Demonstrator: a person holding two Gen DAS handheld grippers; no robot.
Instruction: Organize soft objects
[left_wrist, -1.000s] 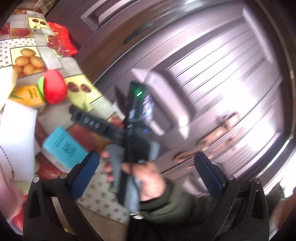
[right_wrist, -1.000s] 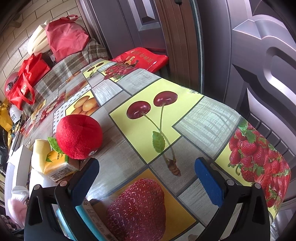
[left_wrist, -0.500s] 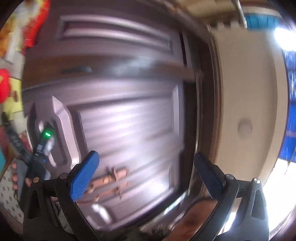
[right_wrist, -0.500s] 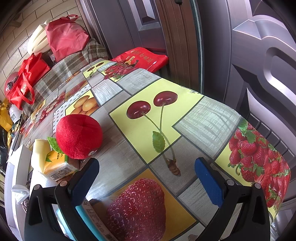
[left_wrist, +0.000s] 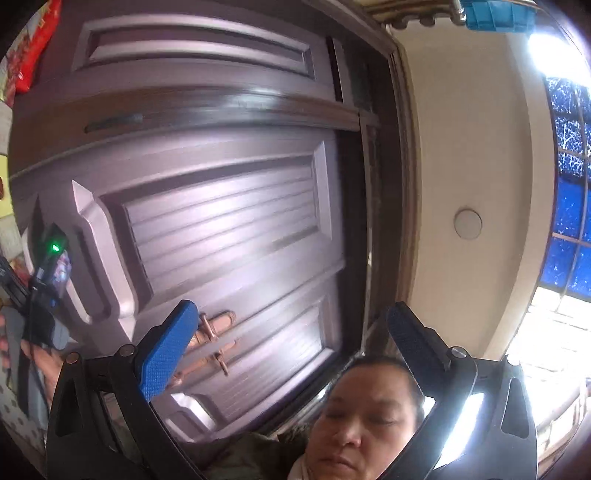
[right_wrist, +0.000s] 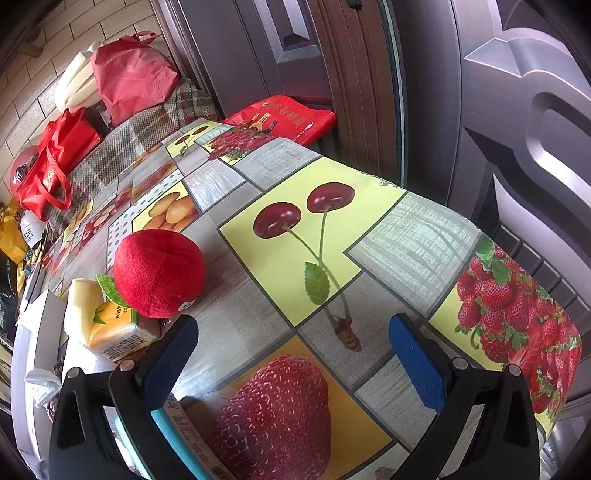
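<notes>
A red plush apple (right_wrist: 159, 272) with a green leaf sits on the fruit-print tablecloth (right_wrist: 410, 240), left of and beyond my right gripper (right_wrist: 293, 341), which is open and empty just above the cloth. A yellow sponge (right_wrist: 82, 308) and a yellow juice carton (right_wrist: 118, 330) lie beside the apple. A teal box (right_wrist: 184, 443) shows under the right gripper's left finger. My left gripper (left_wrist: 291, 339) is open and empty, pointed up at a door (left_wrist: 221, 229) and away from the table.
Red bags (right_wrist: 133, 74) and a plaid cloth (right_wrist: 122, 147) sit at the table's far end. A red package (right_wrist: 288, 118) lies by the dark door (right_wrist: 517, 110). The table edge runs along the right. The person's face (left_wrist: 365, 417) and the other gripper (left_wrist: 40, 288) show in the left wrist view.
My left gripper has swung up and away from the table toward the door and ceiling. My right gripper and the table objects have stayed still.
</notes>
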